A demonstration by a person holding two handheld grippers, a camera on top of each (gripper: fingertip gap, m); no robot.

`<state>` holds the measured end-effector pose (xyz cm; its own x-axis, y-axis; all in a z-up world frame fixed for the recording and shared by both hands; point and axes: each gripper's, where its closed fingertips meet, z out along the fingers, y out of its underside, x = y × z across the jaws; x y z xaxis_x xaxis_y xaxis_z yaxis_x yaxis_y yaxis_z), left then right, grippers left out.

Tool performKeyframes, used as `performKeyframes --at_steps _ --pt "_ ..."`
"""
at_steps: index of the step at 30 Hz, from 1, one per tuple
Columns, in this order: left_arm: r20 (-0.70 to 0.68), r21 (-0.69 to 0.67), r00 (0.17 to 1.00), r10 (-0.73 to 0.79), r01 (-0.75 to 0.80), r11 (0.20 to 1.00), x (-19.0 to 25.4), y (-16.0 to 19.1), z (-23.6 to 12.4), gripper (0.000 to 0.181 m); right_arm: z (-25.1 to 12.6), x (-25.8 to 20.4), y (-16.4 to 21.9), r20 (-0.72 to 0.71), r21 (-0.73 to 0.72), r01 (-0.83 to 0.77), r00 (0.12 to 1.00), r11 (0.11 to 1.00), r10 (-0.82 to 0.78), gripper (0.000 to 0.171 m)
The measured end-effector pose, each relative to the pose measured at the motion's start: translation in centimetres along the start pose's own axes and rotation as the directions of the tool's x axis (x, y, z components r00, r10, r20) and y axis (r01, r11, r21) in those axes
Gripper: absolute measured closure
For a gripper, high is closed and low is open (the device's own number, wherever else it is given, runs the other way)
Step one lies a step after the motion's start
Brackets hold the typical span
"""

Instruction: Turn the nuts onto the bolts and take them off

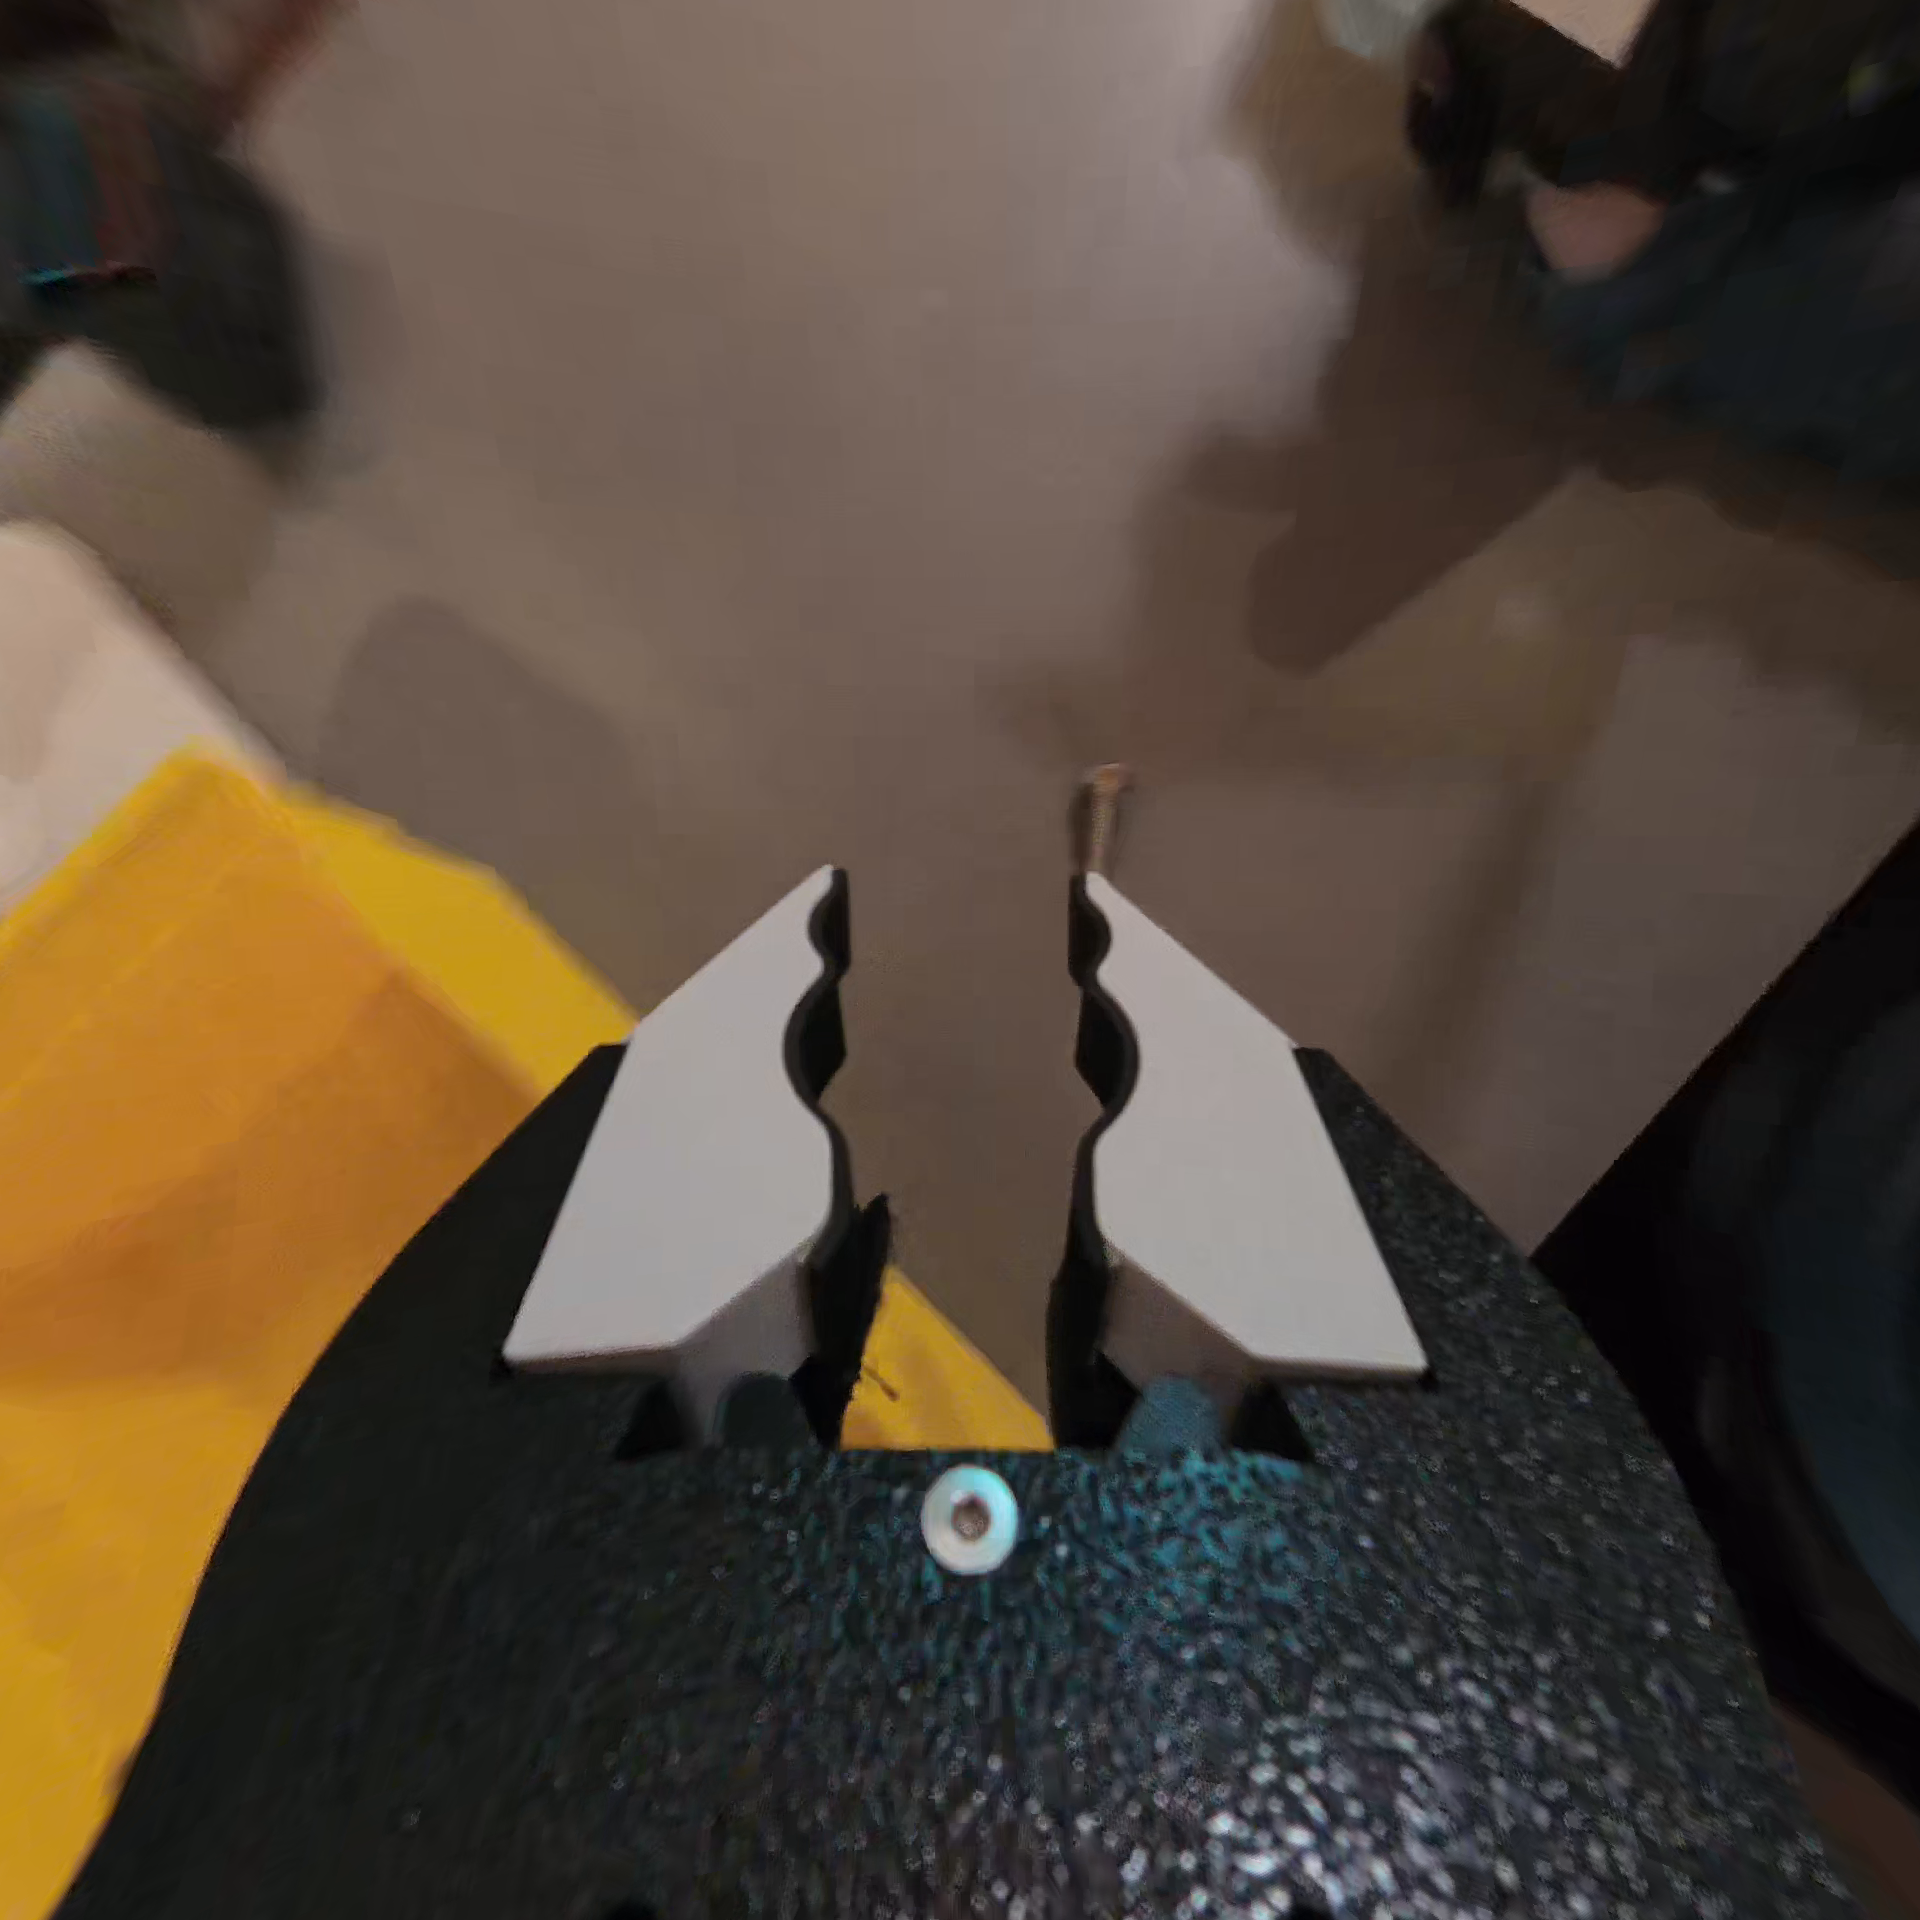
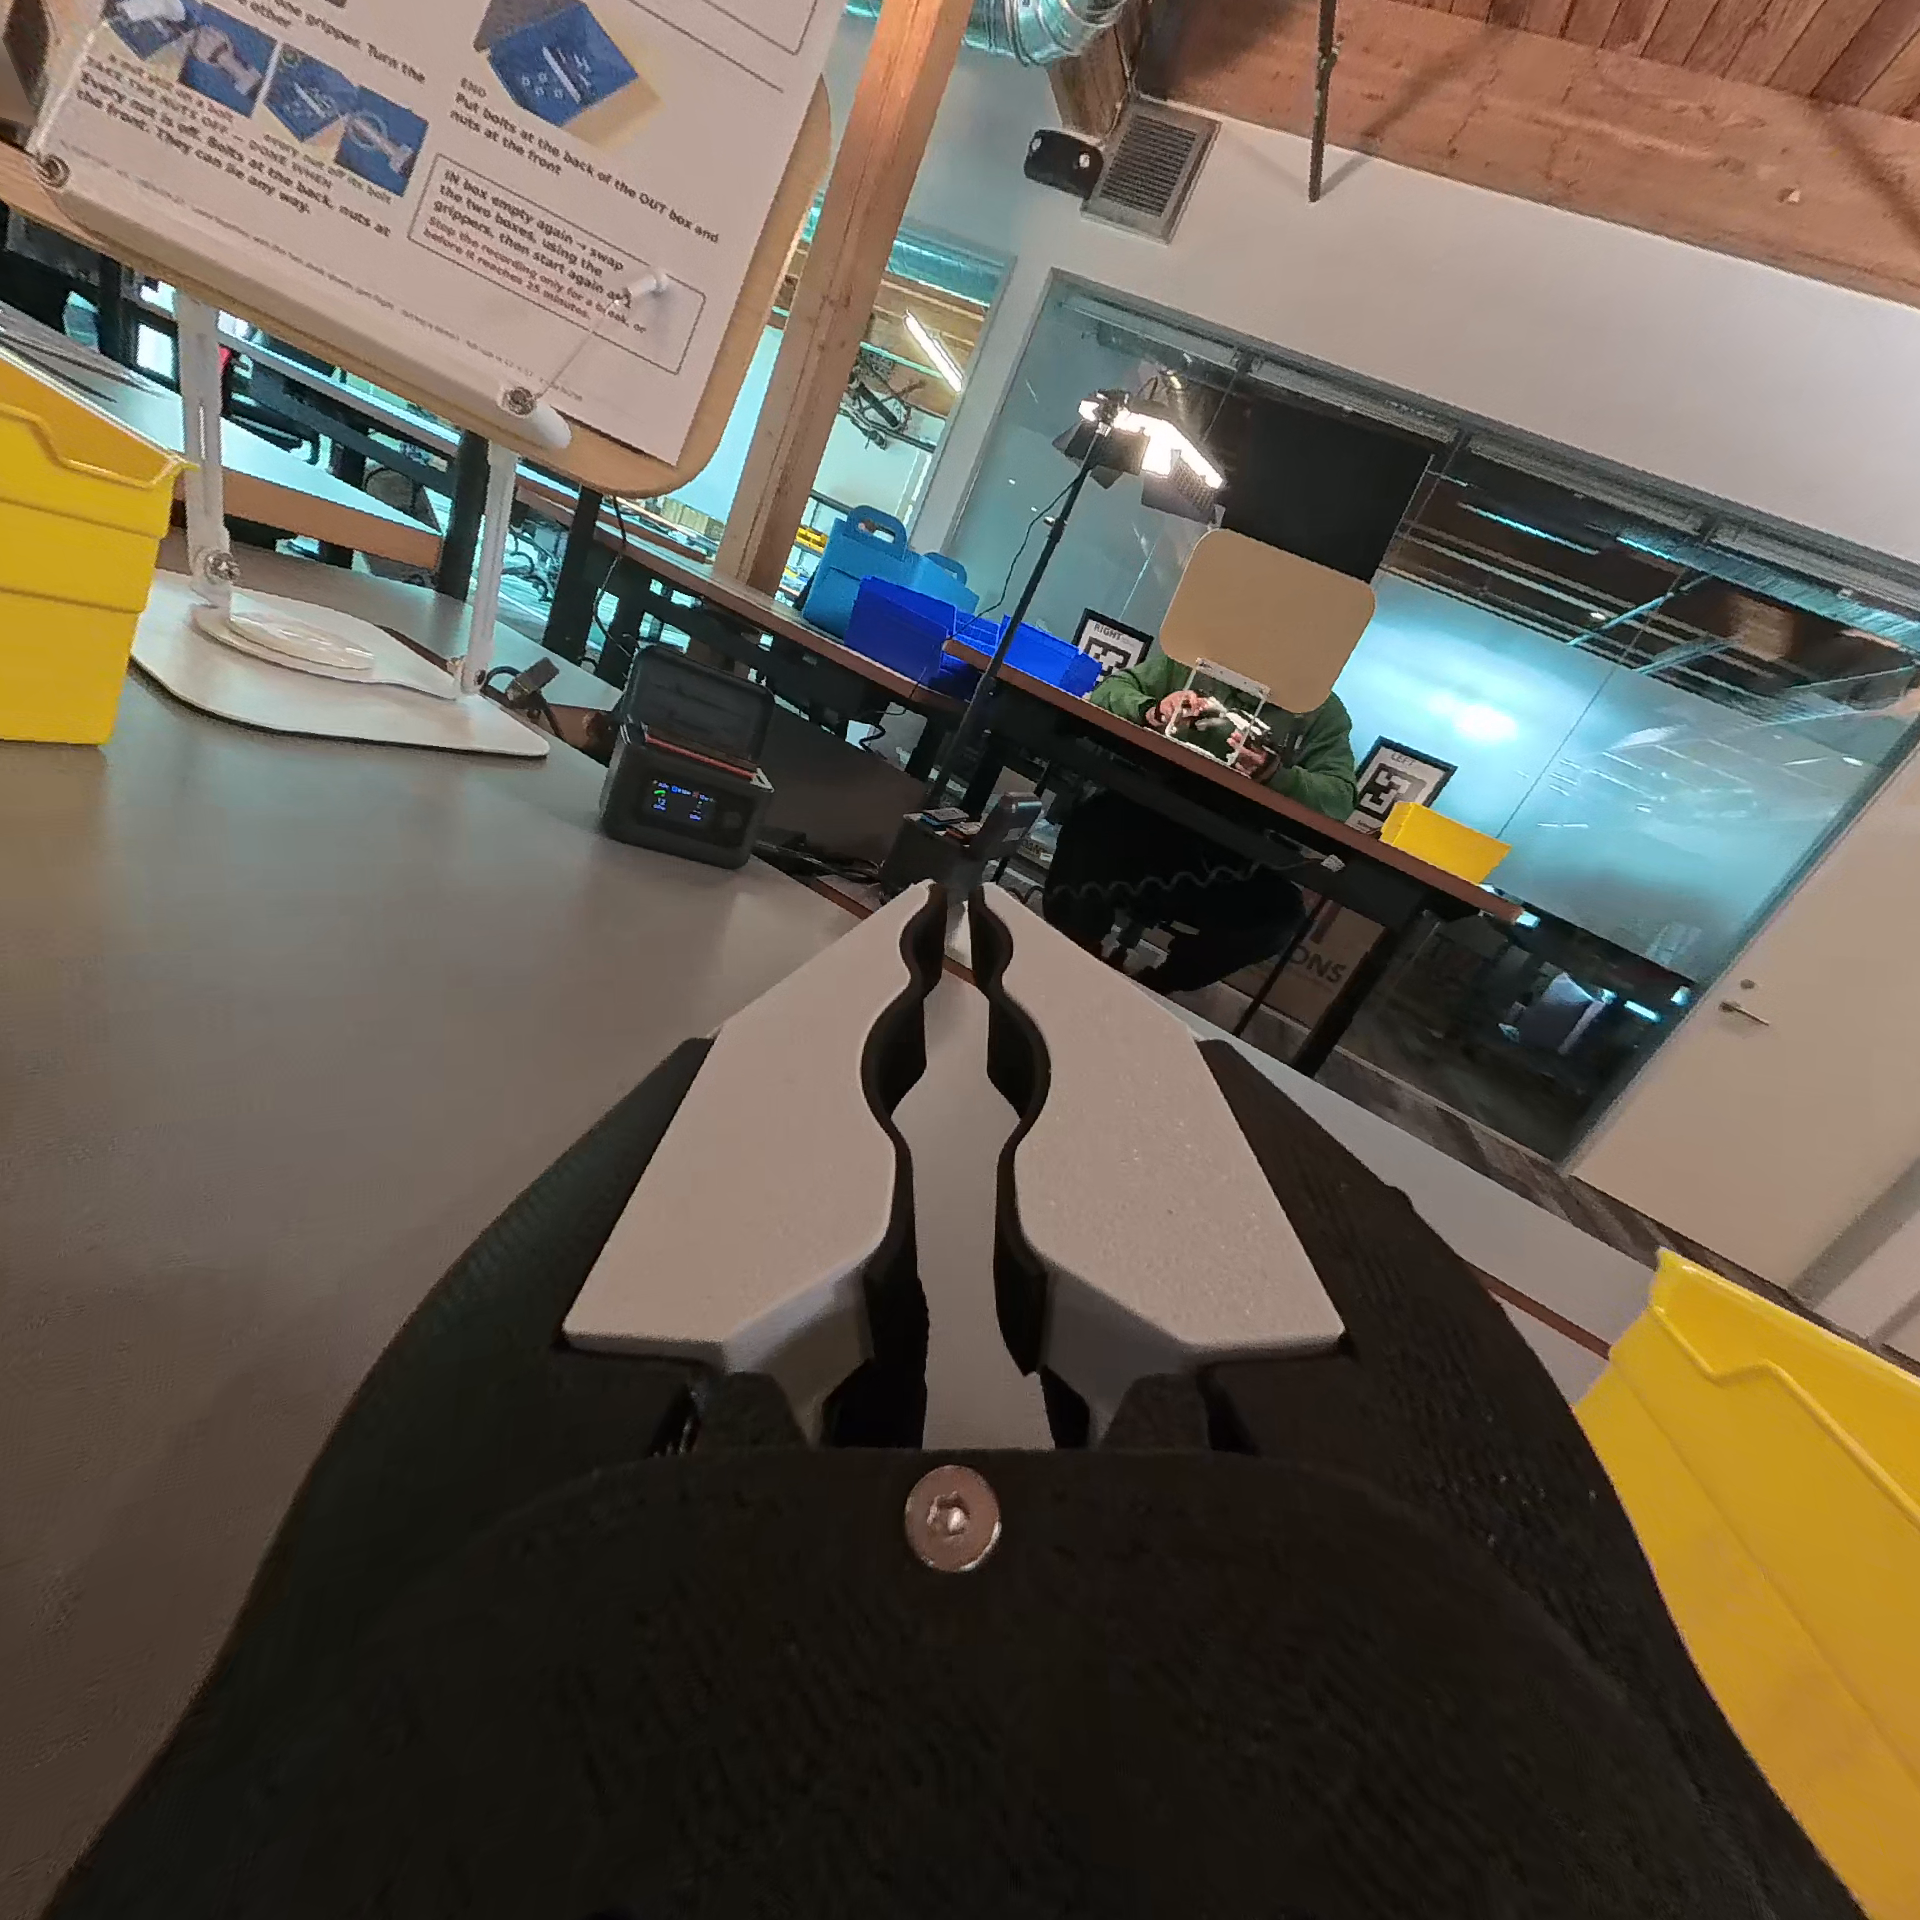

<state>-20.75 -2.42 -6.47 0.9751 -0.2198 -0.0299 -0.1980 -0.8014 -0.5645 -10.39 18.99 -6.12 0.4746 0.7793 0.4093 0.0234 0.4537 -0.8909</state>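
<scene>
In the left wrist view my left gripper (image 1: 958,878) is open and empty, low over the grey table. A small metal bolt (image 1: 1099,816) lies on the table just beyond the tip of its right finger (image 1: 1174,1039). The picture is blurred. My right gripper shows far off at the top right (image 1: 1662,135) as a dark blur. In the right wrist view my right gripper (image 2: 956,902) has its jaws almost together, with only a narrow slit between them. I see nothing held in it. No nut shows in either view.
A yellow bin (image 1: 208,1091) sits close on the left of my left gripper. In the right wrist view one yellow bin (image 2: 73,582) stands far left, another (image 2: 1766,1507) near right. An instruction board on a white stand (image 2: 343,675) and a small dark device (image 2: 691,769) stand behind. A person (image 2: 1247,727) sits at another table.
</scene>
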Motion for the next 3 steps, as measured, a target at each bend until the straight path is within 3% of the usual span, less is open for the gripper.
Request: performKeyframes --at_steps 1,3 --pt "0.054 0.01 0.997 -0.056 0.055 0.998 -1.6 0.9 -1.5 0.139 0.0 0.0 0.0 0.0 -0.002 0.002 1.0 1.0 -0.002 0.168" --pt "0.173 -0.004 0.968 -0.18 0.184 0.983 -5.0 4.1 -3.9 0.141 0.1 -0.1 0.0 0.002 -0.004 0.004 1.0 1.0 -0.004 0.168"
